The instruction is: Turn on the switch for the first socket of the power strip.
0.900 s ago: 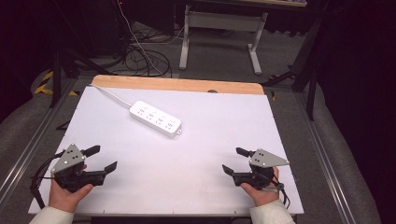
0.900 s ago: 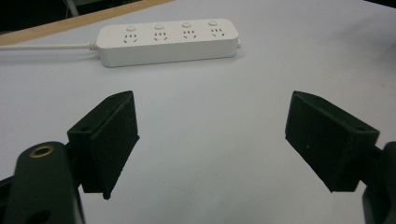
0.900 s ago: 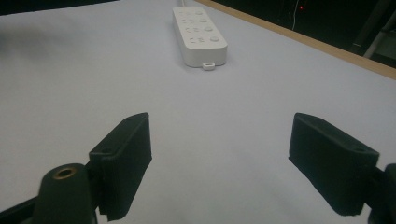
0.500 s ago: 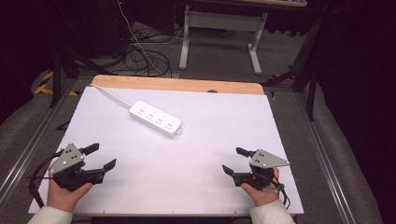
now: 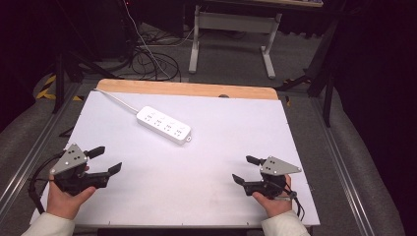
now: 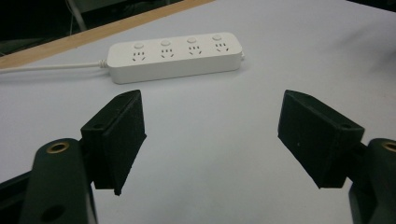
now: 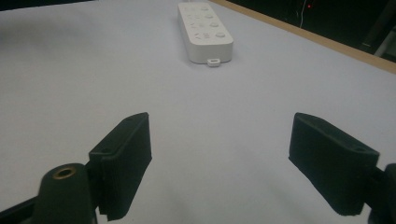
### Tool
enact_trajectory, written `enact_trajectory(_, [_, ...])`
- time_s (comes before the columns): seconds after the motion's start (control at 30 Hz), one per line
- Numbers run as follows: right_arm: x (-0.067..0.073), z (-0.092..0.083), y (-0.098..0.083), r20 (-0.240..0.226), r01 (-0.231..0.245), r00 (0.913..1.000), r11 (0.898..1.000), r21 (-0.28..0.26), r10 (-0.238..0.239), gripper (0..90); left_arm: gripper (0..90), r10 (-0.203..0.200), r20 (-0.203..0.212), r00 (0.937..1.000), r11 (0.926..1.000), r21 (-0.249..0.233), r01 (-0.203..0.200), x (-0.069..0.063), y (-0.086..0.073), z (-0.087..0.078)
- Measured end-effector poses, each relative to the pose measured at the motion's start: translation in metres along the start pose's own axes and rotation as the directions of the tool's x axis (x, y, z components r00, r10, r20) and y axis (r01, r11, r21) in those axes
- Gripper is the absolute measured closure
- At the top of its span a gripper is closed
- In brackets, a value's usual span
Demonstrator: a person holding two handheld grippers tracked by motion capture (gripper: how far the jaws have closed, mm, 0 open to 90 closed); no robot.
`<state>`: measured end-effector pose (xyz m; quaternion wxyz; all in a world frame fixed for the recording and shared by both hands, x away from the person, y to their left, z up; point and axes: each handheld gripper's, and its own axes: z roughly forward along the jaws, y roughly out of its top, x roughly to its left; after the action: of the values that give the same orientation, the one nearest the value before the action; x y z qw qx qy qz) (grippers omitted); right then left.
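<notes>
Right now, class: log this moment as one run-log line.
left hand-held gripper: open, empty | right hand-held gripper: open, empty | power strip: on table, untouched

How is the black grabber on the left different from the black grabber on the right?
The left gripper sits at the table's left edge, the right gripper near its right edge. The left gripper's jaws point rightward, the right gripper's leftward, so they face each other. The left gripper sees the white power strip side-on; the right gripper sees it end-on. Both are black, held by a hand, wide open and holding nothing.
</notes>
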<state>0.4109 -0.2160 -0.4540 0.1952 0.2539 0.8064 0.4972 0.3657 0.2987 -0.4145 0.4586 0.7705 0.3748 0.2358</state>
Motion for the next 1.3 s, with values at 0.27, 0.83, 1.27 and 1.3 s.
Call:
enact_trajectory(0.27, [-0.002,0.005,-0.003,-0.003,-0.024,0.9997,1.0,0.014,0.024,21.6,24.4,-0.006,0.027,0.9996,0.9998,0.017,0.006,0.01,0.02,0.008])
enact_trajectory(0.83, [-0.001,0.009,-0.011,0.015,-0.034,0.9993,0.998,0.047,0.034,21.6,26.2,0.035,0.043,0.9985,0.9978,0.054,-0.037,0.023,0.061,0.026])
enact_trajectory(1.27, [-0.002,0.008,-0.012,0.014,-0.037,0.9992,0.999,0.018,0.037,21.4,26.8,0.065,0.061,0.9961,0.9953,0.067,-0.069,0.027,0.092,0.042])
enact_trajectory(1.3, [-0.002,0.008,-0.012,0.014,-0.037,0.9992,0.999,0.018,0.037,21.4,26.8,0.067,0.057,0.9961,0.9956,0.062,-0.071,0.026,0.093,0.043])
